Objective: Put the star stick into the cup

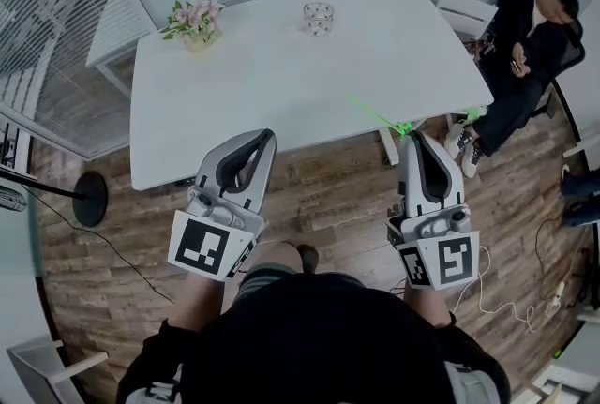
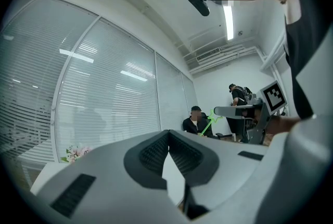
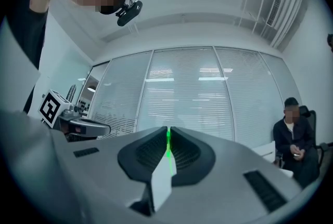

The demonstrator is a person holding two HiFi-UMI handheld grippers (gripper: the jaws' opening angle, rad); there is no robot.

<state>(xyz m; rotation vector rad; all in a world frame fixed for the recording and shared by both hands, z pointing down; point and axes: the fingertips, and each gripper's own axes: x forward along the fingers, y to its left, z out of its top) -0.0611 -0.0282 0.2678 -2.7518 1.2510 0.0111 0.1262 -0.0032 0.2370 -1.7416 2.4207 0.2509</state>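
1. Progress: the pick is done, the placement is not. The right gripper [image 1: 415, 140] is clenched on the star stick [image 1: 377, 115]. Its own view shows the thin green shaft pinched between the ribbed pads [image 3: 153, 153].
2. Stick location: in the air off the near right edge of the table [image 1: 281, 93], angled in over the tabletop. A bright green blob sits at the jaw tips and the shaft runs out from there. The star end is probably the one by the jaws, but it is too small to confirm.
3. The cup [image 1: 318, 18] stands upright on the far side of the table, well apart from the stick. Nothing is visible inside it.
4. The left gripper [image 1: 265, 140] has its jaws closed together with nothing between them. It hovers just off the table's front edge.
5. Remaining, by judgement: carry the stick across the table, tip it near upright over the rim, lower it and release.
6. Materials:
   - Stick: thin bright-green plastic, likely light and a bit flexible.
   - Cup: clear glass, short, with a patterned wall.
   - Table: smooth white with rounded corners.
   - Floor [image 1: 319, 196]: wood planks.
   - Grippers: grey moulded shells with black ribbed pads.
   - Flowers [image 1: 194, 21]: pink bunch at the far left corner, out of the way.
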